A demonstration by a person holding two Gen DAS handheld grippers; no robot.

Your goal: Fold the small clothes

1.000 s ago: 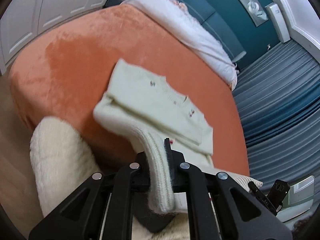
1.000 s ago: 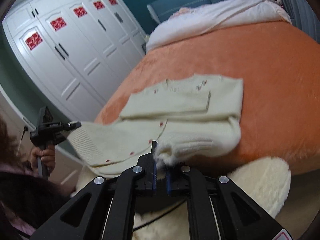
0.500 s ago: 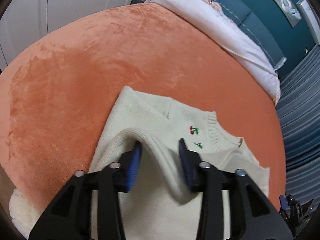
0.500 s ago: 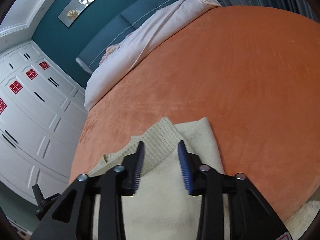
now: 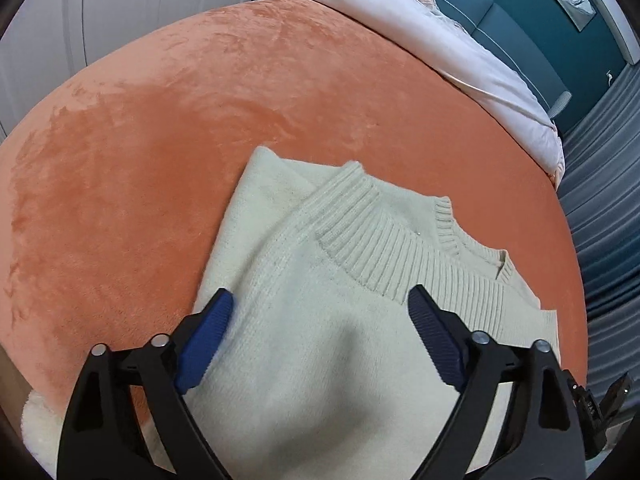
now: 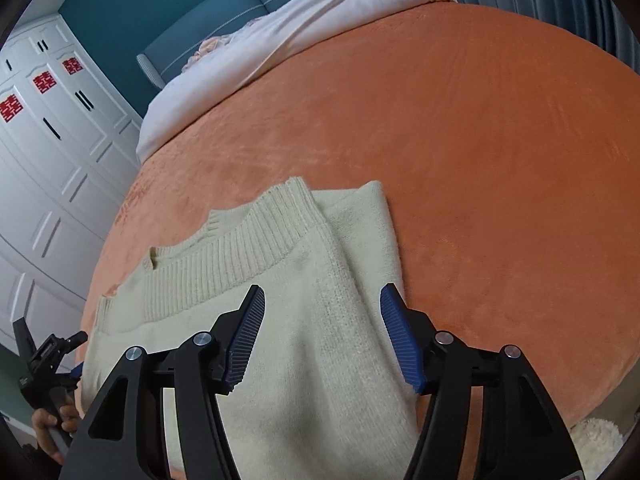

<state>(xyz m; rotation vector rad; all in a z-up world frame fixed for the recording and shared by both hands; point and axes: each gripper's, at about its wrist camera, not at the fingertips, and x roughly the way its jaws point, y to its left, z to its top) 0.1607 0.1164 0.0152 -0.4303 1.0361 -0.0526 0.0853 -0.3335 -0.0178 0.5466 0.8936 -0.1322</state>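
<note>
A cream knitted sweater (image 5: 320,312) lies folded on the orange bedspread (image 5: 200,100), its ribbed hem laid up over the neckline. My left gripper (image 5: 320,300) hovers over the sweater's left side, jaws opening wide, blue pads clear of the knit. In the right wrist view the same sweater (image 6: 288,320) fills the lower middle. My right gripper (image 6: 322,294) stands over its right fold, jaws opening, the cloth lying loose beneath them and not pinched. The other gripper and a hand (image 6: 48,424) show at the lower left there.
A pale pink duvet (image 5: 460,48) is bunched at the head of the bed against a teal headboard (image 6: 224,12). White wardrobe doors (image 6: 44,168) stand on one side, grey curtains (image 5: 608,208) on the other. A fluffy cream rug (image 6: 596,440) lies by the bed's edge.
Both grippers carried the sweater's lower half forward and down over its top, then opened and let go. The hem now rests on the neckline, covering the cherry motif.
</note>
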